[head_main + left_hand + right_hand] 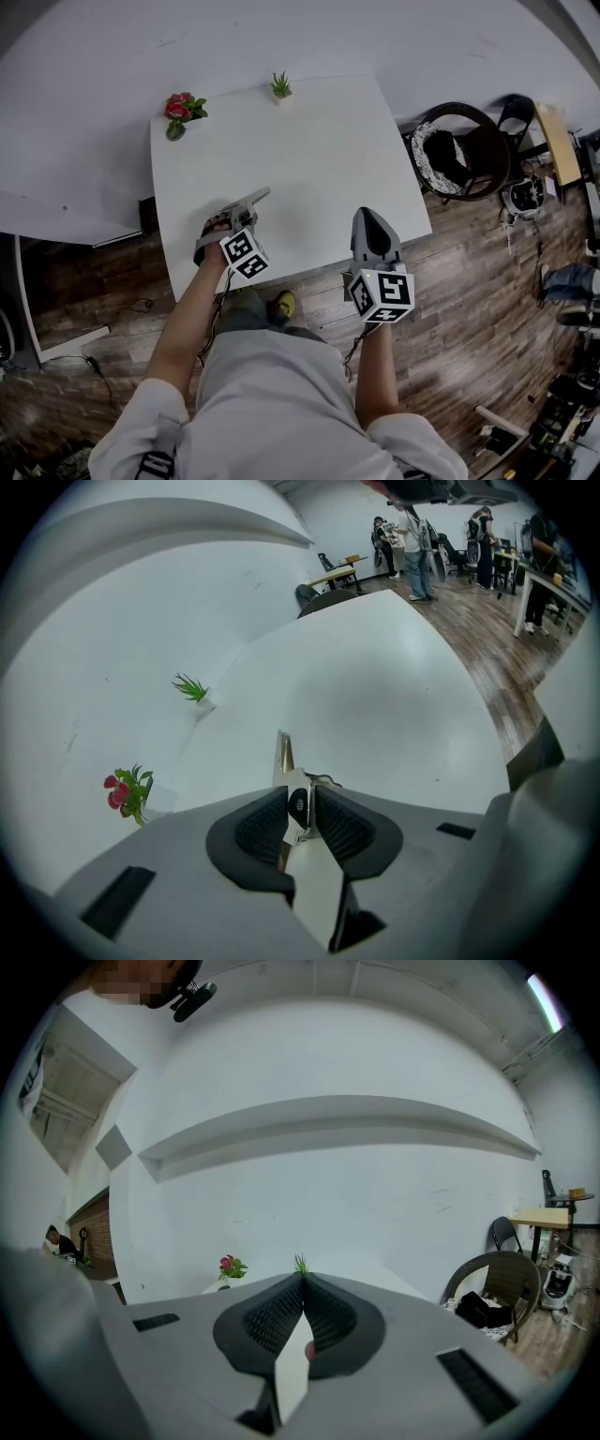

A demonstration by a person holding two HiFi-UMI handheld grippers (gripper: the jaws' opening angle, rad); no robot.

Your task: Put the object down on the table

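Left gripper view: L gripper (300,797) has its fingers (261,829) standing part-way apart, w/ a thin metal tool (282,752) sitting in the gap. Its narrow blade-like end pokes fwd past the tips, and a small black round bit shows lower down btwn the pads. Pads don't look to be pressing on it, slim gaps each side, so I read it as loose, not gripped. Head view puts it low over the white worktop (309,159), near the front edge, tool tip aimed toward the far side; can't tell if it touches the surface. R gripper (302,1279): fingers closed tip to tip, nothing in them, by the front edge to the right. Handling, my guess: light, stiff, smooth metal, so prob slippery and apt to pivot or tip over on its thin edge. Best hold is across the flat faces at the thicker middle by the black bit, not the skinny end
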